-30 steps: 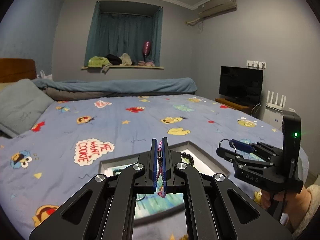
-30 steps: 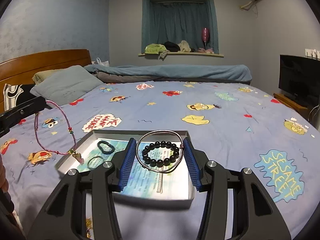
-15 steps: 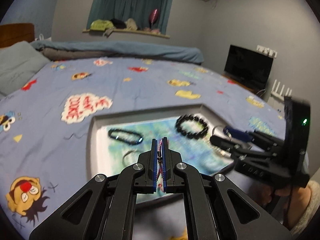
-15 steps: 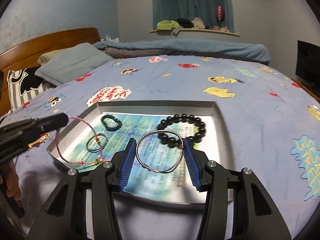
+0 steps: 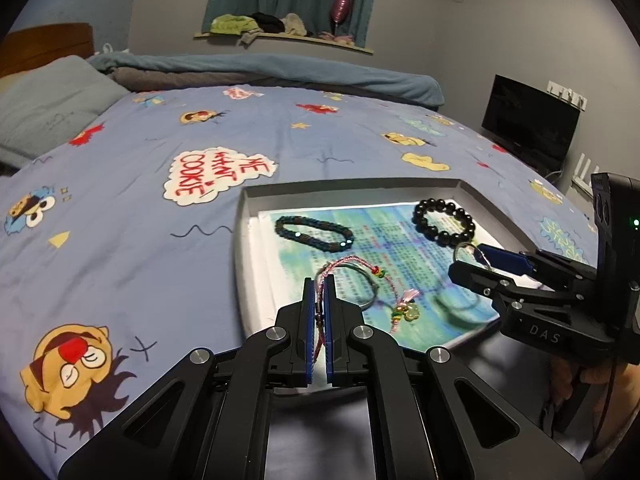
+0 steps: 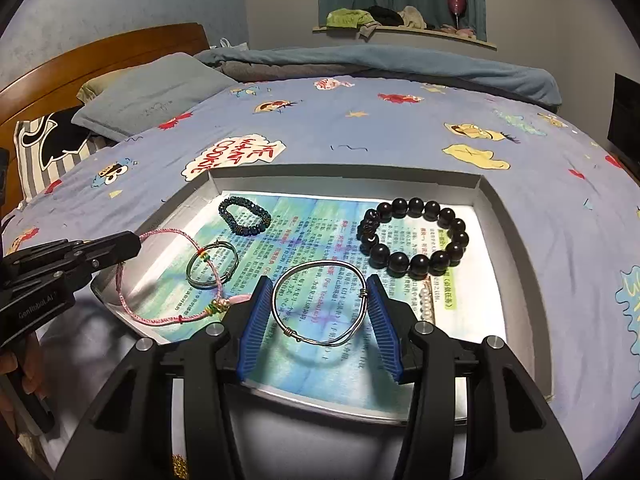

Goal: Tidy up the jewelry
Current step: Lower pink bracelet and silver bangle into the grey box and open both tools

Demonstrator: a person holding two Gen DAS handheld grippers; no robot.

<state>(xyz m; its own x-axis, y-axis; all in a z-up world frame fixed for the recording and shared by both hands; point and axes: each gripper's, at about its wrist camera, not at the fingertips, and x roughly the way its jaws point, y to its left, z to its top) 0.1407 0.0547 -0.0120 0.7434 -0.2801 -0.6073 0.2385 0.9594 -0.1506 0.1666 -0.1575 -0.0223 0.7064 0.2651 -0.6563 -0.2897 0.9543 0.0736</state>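
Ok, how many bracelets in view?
5. In the tray: teal beaded far left, black beaded far right, green bangle nearer. Pink cord in left tongs, silver bangle in right tongs. Pale beads may be a sixth.

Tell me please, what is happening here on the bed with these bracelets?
A person holds two grippers over a shallow box on the bed. The left gripper is shut on a pink cord bracelet, whose charm end lies inside the box. The right gripper grips a silver wire bangle between its pads, just above the paper lining. A black bead bracelet, a dark blue beaded bracelet and a thin green ring bangle lie in the box.
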